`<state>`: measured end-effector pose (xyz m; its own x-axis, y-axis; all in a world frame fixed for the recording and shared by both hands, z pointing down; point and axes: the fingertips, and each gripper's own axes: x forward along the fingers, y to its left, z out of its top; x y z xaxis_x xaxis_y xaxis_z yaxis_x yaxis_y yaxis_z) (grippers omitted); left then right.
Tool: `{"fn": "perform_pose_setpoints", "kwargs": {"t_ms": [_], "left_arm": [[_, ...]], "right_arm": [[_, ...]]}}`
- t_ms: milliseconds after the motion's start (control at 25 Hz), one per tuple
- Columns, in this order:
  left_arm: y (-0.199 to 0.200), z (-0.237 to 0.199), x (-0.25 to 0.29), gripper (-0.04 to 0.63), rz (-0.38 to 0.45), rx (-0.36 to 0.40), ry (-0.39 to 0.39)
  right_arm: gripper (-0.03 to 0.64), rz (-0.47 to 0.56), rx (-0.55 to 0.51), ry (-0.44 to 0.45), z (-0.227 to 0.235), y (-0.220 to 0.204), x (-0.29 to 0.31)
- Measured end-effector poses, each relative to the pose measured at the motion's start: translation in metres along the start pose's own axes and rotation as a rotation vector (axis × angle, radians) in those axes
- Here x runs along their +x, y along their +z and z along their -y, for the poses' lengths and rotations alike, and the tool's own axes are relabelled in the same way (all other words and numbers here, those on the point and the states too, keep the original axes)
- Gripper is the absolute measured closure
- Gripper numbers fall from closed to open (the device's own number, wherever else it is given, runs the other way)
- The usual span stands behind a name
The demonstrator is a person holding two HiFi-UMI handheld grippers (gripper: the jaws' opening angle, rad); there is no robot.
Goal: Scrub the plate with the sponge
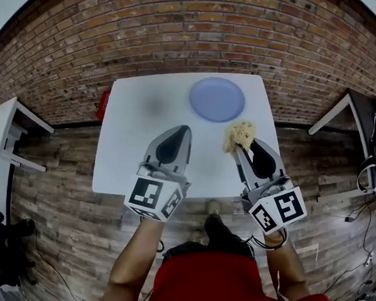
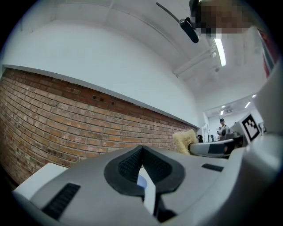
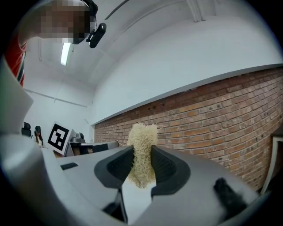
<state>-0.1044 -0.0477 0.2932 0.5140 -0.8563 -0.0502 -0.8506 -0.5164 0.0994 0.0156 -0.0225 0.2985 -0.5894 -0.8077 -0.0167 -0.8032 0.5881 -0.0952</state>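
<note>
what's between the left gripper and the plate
Only bare white table, seen in the head view, lies between the left gripper and the blue plate; the sponge sits off to the right.

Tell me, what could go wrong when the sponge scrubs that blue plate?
The plate lies near the far edge of the white table, and the left gripper is shut on nothing, so scrubbing might slide it off. The right gripper pinches the sponge with much of it sticking out, so it could bend or slip.
</note>
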Motion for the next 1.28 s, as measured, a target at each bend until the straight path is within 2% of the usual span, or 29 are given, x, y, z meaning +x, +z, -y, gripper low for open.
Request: {"fn": "perform_pose_setpoints", "kwargs": {"t_ms": [360,720,1120,1280], "left_arm": [[-0.008,-0.031,0.078,0.583,-0.006,0.033,0.047],[-0.033,-0.065,0.151,0.583,-0.077,0.038,0.113],[-0.086,-0.113,0.193,0.581,-0.24,0.019,0.155],[-0.112,-0.135,0.203,0.581,-0.318,-0.022,0.168]], "right_arm": [[0.497,-0.006,-0.014,0.048,0.06,-0.004,0.062],[0.497,-0.059,-0.016,0.087,0.123,-0.017,0.124],[0.497,-0.146,-0.021,0.071,0.156,-0.045,0.183],[0.497,-0.191,-0.021,0.047,0.16,-0.061,0.203]]}}
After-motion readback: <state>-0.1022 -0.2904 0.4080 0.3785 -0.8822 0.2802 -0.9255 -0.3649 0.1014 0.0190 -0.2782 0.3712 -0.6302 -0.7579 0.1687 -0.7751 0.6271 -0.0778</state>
